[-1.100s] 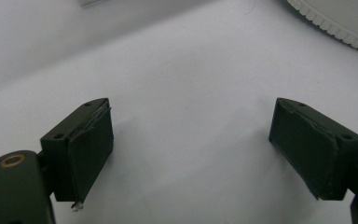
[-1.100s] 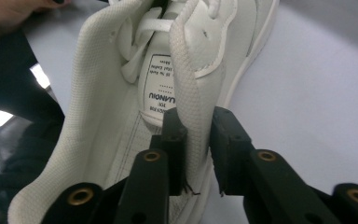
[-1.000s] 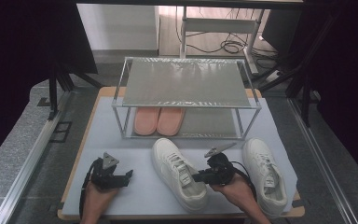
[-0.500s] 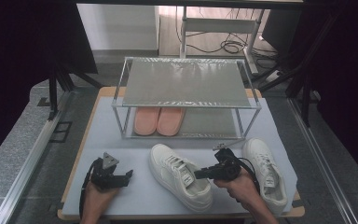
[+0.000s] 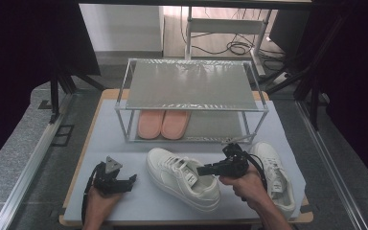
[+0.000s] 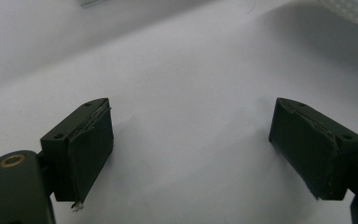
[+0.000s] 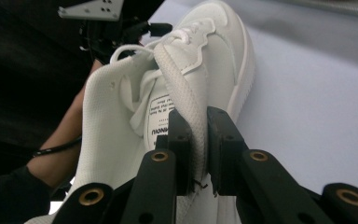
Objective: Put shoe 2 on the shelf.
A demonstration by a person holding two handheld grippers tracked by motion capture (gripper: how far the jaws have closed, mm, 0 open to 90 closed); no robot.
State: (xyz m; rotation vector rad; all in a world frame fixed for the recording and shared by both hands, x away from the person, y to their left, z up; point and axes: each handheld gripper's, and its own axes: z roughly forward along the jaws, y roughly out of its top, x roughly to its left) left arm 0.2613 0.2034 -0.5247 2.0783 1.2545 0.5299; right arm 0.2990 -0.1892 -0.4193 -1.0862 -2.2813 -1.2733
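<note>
A white sneaker (image 5: 182, 178) lies slantwise on the pale mat (image 5: 110, 139), toe pointing to the far left. My right gripper (image 5: 202, 169) reaches in from the right and is shut on the shoe's collar. In the right gripper view the jaws (image 7: 198, 119) pinch the padded rim of the sneaker (image 7: 205, 56), which tips up off the mat. A second white sneaker (image 5: 274, 172) rests to the right, partly behind the hand. My left gripper (image 5: 132, 179) sits at the front left, open and empty. Its pads (image 6: 91, 144) hover over bare mat.
A metal two-level rack (image 5: 191, 86) stands at the back of the mat, with a pair of pink slippers (image 5: 163, 123) on its lower shelf. The wooden table edge (image 5: 76, 167) runs along the left. Cables lie on the floor behind.
My right gripper has risen a little with the sneaker's collar in it, and the shoe's toe has swung leftward. The left gripper has stayed put.
</note>
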